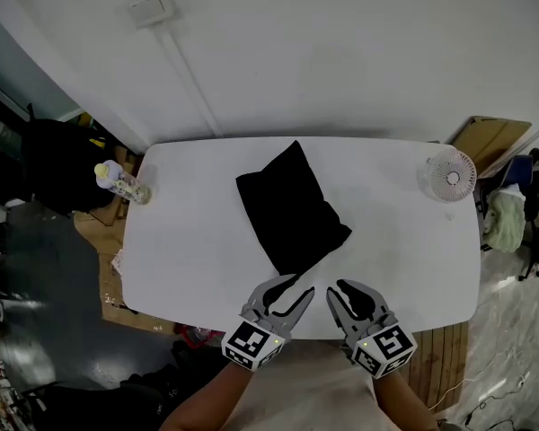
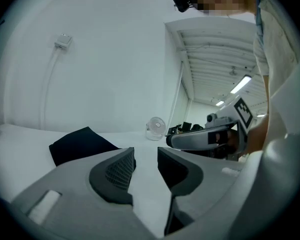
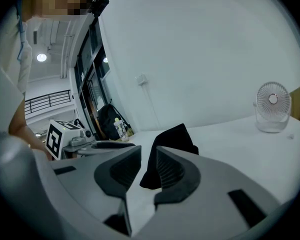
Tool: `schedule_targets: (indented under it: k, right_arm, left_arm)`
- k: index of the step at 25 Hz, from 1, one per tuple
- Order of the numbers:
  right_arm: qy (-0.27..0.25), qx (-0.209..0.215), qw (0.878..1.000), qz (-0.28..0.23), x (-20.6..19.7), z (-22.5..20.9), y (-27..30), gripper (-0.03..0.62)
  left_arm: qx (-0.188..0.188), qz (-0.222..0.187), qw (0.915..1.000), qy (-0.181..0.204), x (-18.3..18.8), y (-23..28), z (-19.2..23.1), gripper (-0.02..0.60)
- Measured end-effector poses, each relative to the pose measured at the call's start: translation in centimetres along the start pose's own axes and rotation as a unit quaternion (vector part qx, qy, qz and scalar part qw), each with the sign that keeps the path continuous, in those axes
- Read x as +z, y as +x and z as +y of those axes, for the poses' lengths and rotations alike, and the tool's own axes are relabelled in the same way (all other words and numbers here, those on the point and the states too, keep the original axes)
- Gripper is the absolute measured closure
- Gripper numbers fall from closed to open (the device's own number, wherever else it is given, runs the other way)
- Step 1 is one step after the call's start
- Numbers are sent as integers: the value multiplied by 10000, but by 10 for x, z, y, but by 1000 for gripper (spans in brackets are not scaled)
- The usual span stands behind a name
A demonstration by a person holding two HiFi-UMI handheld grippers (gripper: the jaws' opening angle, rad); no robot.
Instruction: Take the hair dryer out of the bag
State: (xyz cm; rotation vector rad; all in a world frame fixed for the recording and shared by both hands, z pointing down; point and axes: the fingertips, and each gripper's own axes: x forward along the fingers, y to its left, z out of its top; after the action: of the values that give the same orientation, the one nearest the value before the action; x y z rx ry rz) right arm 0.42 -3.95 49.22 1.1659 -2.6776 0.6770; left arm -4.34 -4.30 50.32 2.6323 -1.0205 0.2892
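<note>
Bag (image 1: 292, 209) of black cloth, flat and slantwise on the middle of the white table (image 1: 189, 268), one corner toward the near edge, the opposite corner toward the wall; hair dryer out of sight. Nearest, over the near edge: left gripper (image 1: 298, 287) and right gripper (image 1: 339, 287) side by side, tips angled toward each other, a small gap between the two. Left gripper released, jaws apart, only bare tabletop between them; tips just beside the bag's near corner, contact not clear. Right gripper likewise released, jaws a narrow way apart, gripping nothing, the bag's near corner lying beyond the gap. Wide bare tabletop left and right of the bag, out to both side edges. Farther off, at the far left corner, a clear bottle (image 1: 121, 182) close to the edge; at the far right corner, a small white fan (image 1: 451, 175) upright, well apart from the bag. Beyond the far edge, white wall with a switch box (image 1: 153, 7) and a thin conduit running down from it toward the table.
</note>
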Motion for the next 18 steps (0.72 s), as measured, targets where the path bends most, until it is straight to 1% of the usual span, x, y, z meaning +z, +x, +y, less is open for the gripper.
schedule_targets:
  k: [3,8,11,18]
  right_arm:
    - [34,-60,10000,27,-2,-10,2,503]
    - [83,-129,9998,90,-5,-24,3,493]
    - [116,-172,9997,139,-8,-29,3,491]
    - [159,-208,9994,231,-13,-35,4,491]
  left_arm:
    - [132,246,9995,166,-7,12,11,420]
    - [352,727,9964,261,-28,29,30,383]
    - [472,928,9942,285,-37,37,38,365]
    - [623,1380,9880,290,-55,50,52,360]
